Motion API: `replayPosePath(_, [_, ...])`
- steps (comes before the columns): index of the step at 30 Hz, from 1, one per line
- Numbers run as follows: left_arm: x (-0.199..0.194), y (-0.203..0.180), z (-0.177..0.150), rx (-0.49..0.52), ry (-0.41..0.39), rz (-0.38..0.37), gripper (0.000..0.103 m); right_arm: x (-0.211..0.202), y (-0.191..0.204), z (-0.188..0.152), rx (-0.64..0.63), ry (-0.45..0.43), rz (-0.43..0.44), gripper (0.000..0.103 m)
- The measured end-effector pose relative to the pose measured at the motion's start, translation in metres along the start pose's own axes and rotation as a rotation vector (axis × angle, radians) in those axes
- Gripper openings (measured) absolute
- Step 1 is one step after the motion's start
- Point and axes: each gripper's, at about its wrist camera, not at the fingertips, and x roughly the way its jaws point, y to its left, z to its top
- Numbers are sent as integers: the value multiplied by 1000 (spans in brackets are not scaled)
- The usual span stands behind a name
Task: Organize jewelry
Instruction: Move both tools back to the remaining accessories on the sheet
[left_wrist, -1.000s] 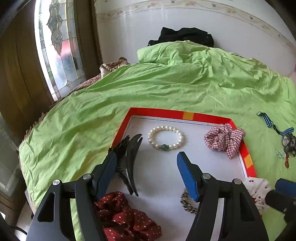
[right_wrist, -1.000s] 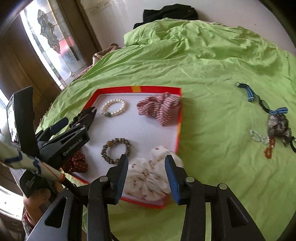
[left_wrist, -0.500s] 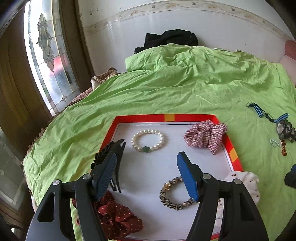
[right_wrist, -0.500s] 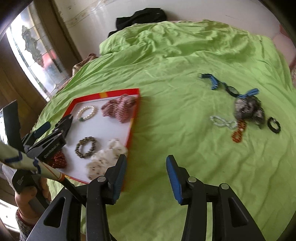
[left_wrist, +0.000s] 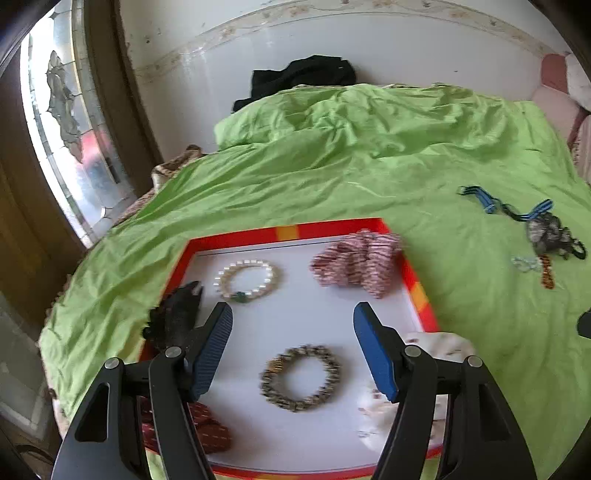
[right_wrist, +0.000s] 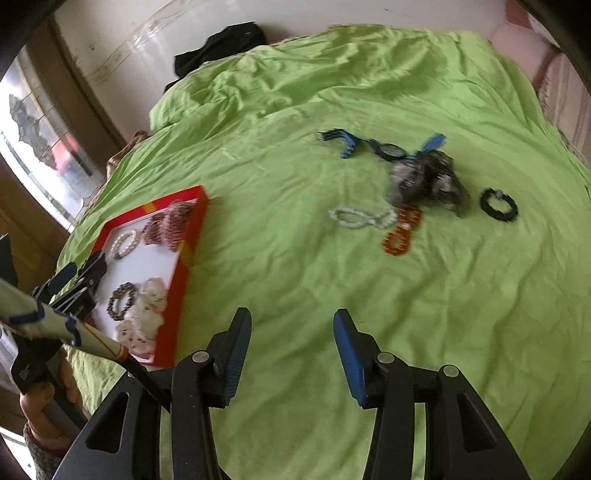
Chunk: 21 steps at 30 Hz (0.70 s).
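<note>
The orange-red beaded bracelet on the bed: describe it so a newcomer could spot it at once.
On the green bedspread, look right of the red-rimmed white tray to the loose cluster of accessories. The orange-red beaded bracelet lies at the cluster's near edge, twisted into a figure eight, beside the clear bead bracelet. It is the only orange-red piece there.

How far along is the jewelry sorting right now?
Roughly half done. The red tray already holds the pearl bracelet, brown bead bracelet and several scrunchies. Both the left gripper and right gripper are open and empty. The loose pile on the green bedspread remains.
</note>
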Motion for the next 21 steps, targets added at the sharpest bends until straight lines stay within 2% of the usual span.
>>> replayPosePath(7, [-8, -35, -4, 70, -33, -30, 67, 2, -47, -4, 86, 2, -5, 50])
replayPosePath(12, [-7, -63, -10, 128, -15, -61, 67, 1, -77, -6, 130, -5, -6, 50])
replayPosePath(16, [-6, -79, -15, 140, 16, -107, 67, -1, -101, -9, 165, -18, 7, 50])
replayPosePath(21, [-16, -90, -15, 120, -9, -153, 67, -3, -132, -14, 208, -37, 37, 50])
